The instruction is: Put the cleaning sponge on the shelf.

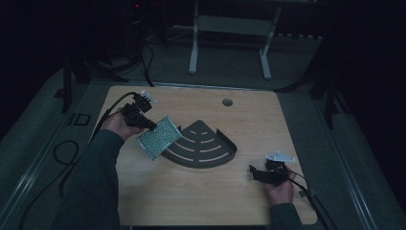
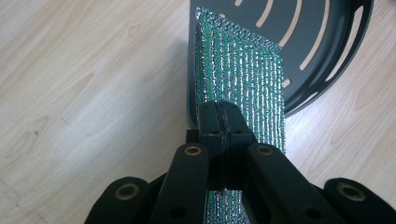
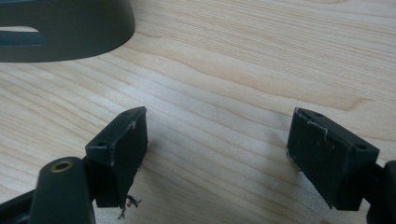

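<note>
A green and silver scouring pad [image 1: 159,137] hangs tilted over the left edge of a dark quarter-round slotted rack [image 1: 203,147] on the wooden table [image 1: 206,201]. My left gripper [image 1: 149,124] is shut on the pad's upper corner. In the left gripper view the two jaws press together on the pad [image 2: 243,70], with the rack [image 2: 317,42] just behind it. My right gripper [image 1: 253,171] rests low at the table's right, open, with nothing between its fingers. In the right gripper view its jaws stand wide apart over bare wood, and the rack's wall [image 3: 65,28] is at the upper left.
A round cable hole [image 1: 227,102] sits near the table's far edge. Cables trail from both grippers off the table's left and right sides. White legs of another table [image 1: 194,48] stand on the floor beyond.
</note>
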A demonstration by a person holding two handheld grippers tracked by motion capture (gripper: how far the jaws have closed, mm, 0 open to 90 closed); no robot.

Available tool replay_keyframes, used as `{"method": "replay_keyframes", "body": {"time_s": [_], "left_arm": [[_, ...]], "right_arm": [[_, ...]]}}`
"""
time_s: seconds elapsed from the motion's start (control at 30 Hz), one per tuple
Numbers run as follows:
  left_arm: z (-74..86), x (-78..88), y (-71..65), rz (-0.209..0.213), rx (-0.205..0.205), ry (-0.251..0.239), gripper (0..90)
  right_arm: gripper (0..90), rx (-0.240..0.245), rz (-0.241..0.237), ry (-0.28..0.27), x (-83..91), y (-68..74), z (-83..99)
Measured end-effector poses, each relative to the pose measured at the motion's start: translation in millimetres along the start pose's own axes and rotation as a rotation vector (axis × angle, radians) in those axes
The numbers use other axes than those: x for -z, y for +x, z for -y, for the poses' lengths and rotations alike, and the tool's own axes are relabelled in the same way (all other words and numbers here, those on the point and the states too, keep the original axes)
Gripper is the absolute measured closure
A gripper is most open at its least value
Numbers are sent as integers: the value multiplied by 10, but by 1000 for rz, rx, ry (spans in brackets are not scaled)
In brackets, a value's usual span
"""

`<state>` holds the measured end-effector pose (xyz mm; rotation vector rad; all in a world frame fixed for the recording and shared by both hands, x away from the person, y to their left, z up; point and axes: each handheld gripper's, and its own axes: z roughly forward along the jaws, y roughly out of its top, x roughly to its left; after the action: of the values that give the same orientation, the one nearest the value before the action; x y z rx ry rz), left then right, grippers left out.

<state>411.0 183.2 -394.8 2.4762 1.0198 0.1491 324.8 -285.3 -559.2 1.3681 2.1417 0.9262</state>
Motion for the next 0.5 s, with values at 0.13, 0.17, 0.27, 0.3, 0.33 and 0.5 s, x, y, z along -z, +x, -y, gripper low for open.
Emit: {"method": "replay_keyframes", "body": {"time_s": [0.13, 0.17, 0.27, 0.3, 0.33, 0.5], "left_arm": [[-49, -15, -2, -9, -5, 5, 900], [-60, -17, -4, -11, -6, 3, 900], [-96, -24, -16, -5, -6, -9, 900], [-107, -28, -17, -3, -6, -12, 900], [-117, -37, -22, -5, -4, -12, 900], [-176, -81, -38, -7, -11, -10, 900]], "right_arm": [[198, 0, 0, 0, 0, 0, 0], [198, 0, 0, 0, 0, 0, 0], [198, 0, 0, 0, 0, 0, 0], [198, 0, 0, 0, 0, 0, 0], [198, 0, 0, 0, 0, 0, 0], [198, 0, 0, 0, 0, 0, 0]]}}
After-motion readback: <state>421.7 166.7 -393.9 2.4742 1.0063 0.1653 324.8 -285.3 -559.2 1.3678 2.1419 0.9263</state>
